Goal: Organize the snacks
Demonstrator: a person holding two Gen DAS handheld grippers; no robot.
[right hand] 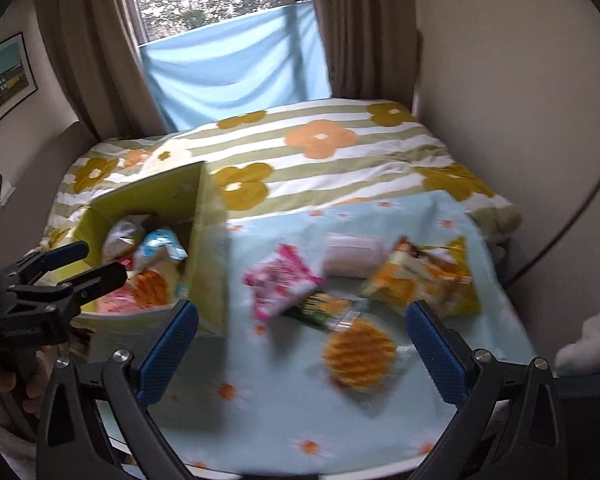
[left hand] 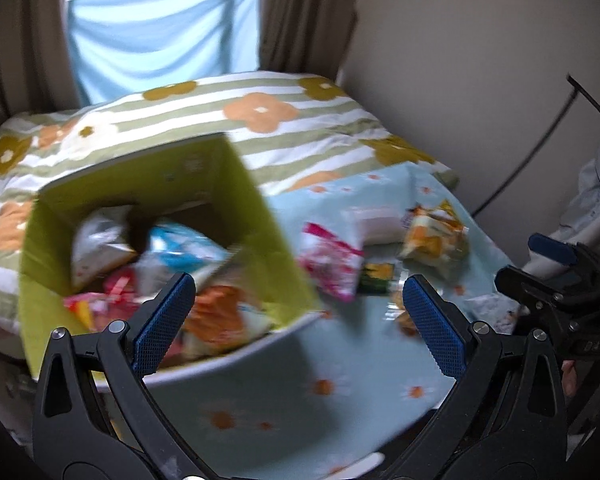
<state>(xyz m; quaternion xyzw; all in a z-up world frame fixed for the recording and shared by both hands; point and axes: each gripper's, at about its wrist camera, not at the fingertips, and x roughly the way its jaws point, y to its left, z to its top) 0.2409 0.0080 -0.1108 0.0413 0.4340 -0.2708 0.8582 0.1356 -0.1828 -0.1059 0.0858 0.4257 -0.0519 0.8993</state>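
Waffle snack (right hand: 358, 356) between right gripper (right hand: 300, 344) fingers, untouched

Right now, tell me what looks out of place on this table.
Several snacks lie loose on the cloth instead of in the green box: a pink packet, a pale roll, an orange bag, a dark-green bar and a waffle cookie. Nothing looks spilled or damaged; both claws are open and empty.

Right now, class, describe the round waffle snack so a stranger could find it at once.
Start at the pale blue daisy cloth right of the green box. Among the loose packets there, the waffle snack lies nearest the right gripper. It alone is round, orange and ridged, in clear wrap.
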